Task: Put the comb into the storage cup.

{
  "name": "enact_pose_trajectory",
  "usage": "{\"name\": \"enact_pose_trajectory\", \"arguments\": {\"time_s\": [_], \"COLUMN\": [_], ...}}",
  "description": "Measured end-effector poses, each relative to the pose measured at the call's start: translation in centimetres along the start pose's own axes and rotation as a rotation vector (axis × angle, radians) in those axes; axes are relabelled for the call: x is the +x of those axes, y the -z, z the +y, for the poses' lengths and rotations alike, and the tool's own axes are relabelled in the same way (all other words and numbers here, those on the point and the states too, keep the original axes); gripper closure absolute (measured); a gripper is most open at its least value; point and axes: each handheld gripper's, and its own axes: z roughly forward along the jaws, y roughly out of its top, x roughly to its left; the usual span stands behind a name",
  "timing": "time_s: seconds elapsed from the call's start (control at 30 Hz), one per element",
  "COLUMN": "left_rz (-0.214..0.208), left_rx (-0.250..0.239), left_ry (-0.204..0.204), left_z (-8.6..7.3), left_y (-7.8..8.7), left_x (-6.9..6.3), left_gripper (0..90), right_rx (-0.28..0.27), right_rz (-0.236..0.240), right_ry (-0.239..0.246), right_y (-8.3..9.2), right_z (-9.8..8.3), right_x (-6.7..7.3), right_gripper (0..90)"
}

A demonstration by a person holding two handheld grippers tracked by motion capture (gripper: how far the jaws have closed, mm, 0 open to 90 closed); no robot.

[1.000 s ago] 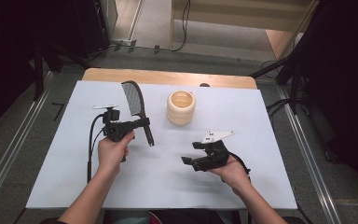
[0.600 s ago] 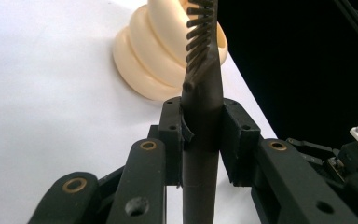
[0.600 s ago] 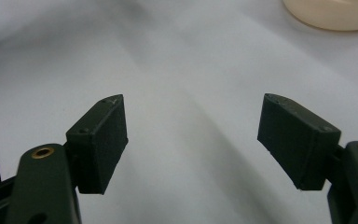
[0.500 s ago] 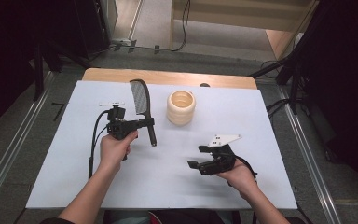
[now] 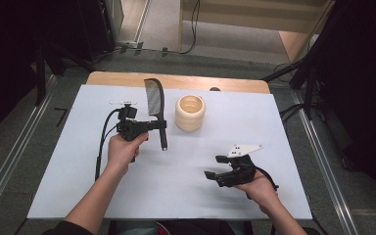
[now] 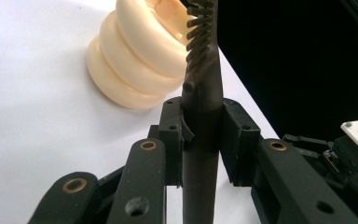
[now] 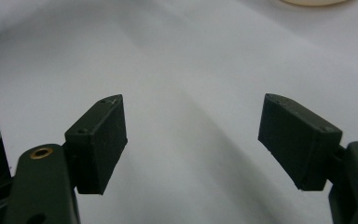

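A white table [image 5: 78,161] carries a cream ribbed holder [image 5: 190,112] near its far edge. Just left of the holder, the left claw [image 5: 157,125] pinches the handle of a black comb [image 5: 155,100], held above the table with its teeth end pointing away from the person. Nearer the person, the right claw [image 5: 214,166] hovers spread, with nothing between its jaws.

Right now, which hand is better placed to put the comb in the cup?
Left. Its hand-held gripper is already shut on the comb, right beside the cup. The right hand-held gripper is open, holds nothing, and sits nearer the table's front edge, away from both.
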Motion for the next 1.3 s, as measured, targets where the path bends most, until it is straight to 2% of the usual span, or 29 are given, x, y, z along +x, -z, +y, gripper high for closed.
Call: {"name": "enact_pose_trajectory", "arguments": {"time_s": [0.07, 0.13, 0.63, 0.73, 1.3], "left_rz": [-0.011, -0.005, -0.034, -0.043, -0.044], "left_rx": [0.004, 0.016, 0.04, 0.033, 0.046], "left_ry": [0.004, -0.009, -0.052, -0.056, -0.094], "left_z": [0.2, 0.4, 2.4, 3.1, 5.9], "left_y": [-0.2, -0.3, -1.2, -1.4, -2.6], "left_x": [0.0, -0.2, -0.7, -0.8, -1.7], "left_gripper": [72.9, 72.9, 72.9, 72.9, 72.9], "right_rx": [0.004, 0.005, 0.019, 0.02, 0.021], "right_rz": [-0.002, -0.002, -0.007, -0.01, -0.005], "right_ry": [-0.001, -0.006, -0.022, -0.025, -0.042], "right_y": [0.2, 0.3, 1.1, 1.3, 1.3], "right_z": [-0.2, -0.3, -1.5, -1.7, -1.8], "right_x": [-0.1, -0.1, -0.4, -0.5, -0.6], "right_gripper": [21.6, 21.6, 21.6, 21.6, 21.6]}}
